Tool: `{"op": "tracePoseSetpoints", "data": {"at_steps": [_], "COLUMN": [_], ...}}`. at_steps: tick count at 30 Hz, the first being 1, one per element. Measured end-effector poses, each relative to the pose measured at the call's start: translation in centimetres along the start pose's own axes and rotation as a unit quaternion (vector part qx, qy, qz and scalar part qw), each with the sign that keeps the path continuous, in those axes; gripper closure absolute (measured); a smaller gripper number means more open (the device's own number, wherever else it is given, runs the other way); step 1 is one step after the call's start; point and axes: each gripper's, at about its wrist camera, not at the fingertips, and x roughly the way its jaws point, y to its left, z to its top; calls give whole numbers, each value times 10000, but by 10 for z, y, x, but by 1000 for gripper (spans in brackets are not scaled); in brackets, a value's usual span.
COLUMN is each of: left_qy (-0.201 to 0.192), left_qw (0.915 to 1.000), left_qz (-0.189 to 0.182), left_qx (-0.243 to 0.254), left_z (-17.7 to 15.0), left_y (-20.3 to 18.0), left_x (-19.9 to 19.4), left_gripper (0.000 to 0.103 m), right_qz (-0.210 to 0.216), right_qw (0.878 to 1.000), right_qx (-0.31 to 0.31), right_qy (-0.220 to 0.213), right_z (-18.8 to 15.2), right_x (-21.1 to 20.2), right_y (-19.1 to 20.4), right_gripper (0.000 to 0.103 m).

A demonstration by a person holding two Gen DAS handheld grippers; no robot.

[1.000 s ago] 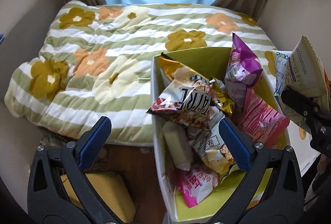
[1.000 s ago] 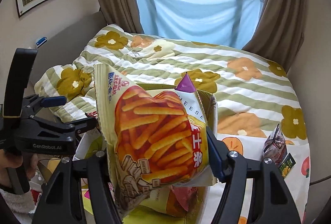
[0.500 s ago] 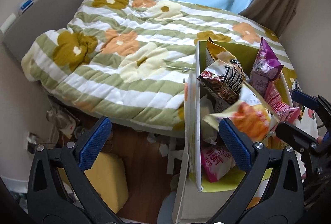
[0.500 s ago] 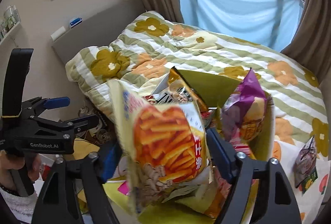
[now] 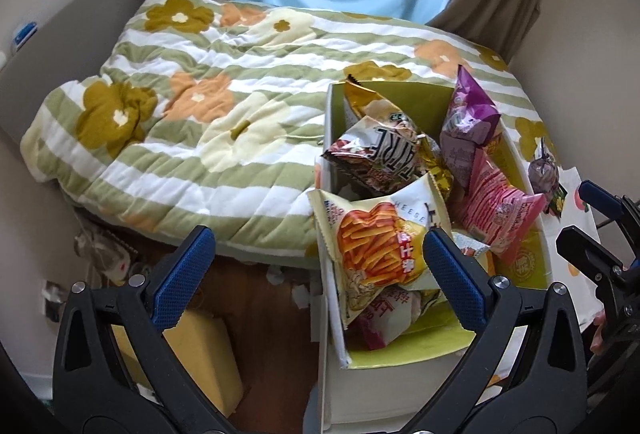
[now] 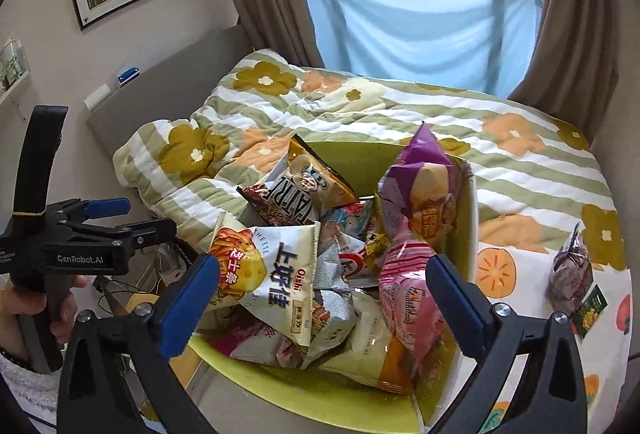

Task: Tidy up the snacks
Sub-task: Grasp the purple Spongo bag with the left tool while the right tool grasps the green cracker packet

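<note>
A box with a green lining (image 5: pixel 404 97) (image 6: pixel 352 157) stands at the bed's edge, full of snack bags. A yellow-white cheese stick bag (image 5: pixel 380 254) (image 6: pixel 268 270) lies on top at the box's near left, free of any gripper. A purple bag (image 5: pixel 472 117) (image 6: pixel 424 189), a pink bag (image 5: pixel 496 201) (image 6: pixel 408 298) and a brown-white bag (image 5: pixel 380 153) (image 6: pixel 296 201) lie in the box too. My right gripper (image 6: pixel 320 294) is open and empty above the box. My left gripper (image 5: pixel 316 266) is open and empty, left of the box.
A dark snack bag (image 6: pixel 572 274) (image 5: pixel 544 169) lies on the bed right of the box. The floral quilt (image 5: pixel 200 105) covers the bed. A yellow block (image 5: pixel 200 358) sits on the wooden floor at lower left. Curtains and a window are behind.
My right gripper opened and let go of the cheese stick bag, which now lies in the box. My left gripper shifted so the box sits more to its right.
</note>
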Motion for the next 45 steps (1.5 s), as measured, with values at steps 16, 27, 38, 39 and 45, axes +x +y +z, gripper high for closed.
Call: {"op": "tracePoseSetpoints", "data": {"at_steps": [16, 27, 38, 39, 45], "left_qy": [-268, -102, 678, 800, 1478], "left_qw": [9945, 9895, 9744, 9730, 9586], "left_qz": [-542, -760, -941, -929, -1277], "left_qx": [851, 1228, 1925, 1957, 2074], "left_z": [29, 44, 65, 67, 66], "left_y": [-170, -358, -463, -467, -478], "left_x": [-1, 52, 157, 170, 238], "left_gripper": [0, 0, 0, 0, 0], "right_qz": [-1056, -1458, -1239, -1253, -1507], "right_qw": [9901, 9855, 9845, 9835, 9706], "right_qx": [842, 858, 1076, 1117, 1612], "right_qy": [-388, 115, 623, 669, 964], "right_z": [-24, -57, -76, -77, -89], "right_x": [-81, -105, -65, -58, -13], "right_y": [-134, -292, -377, -381, -404], "right_gripper": [1, 1, 1, 1, 1]}}
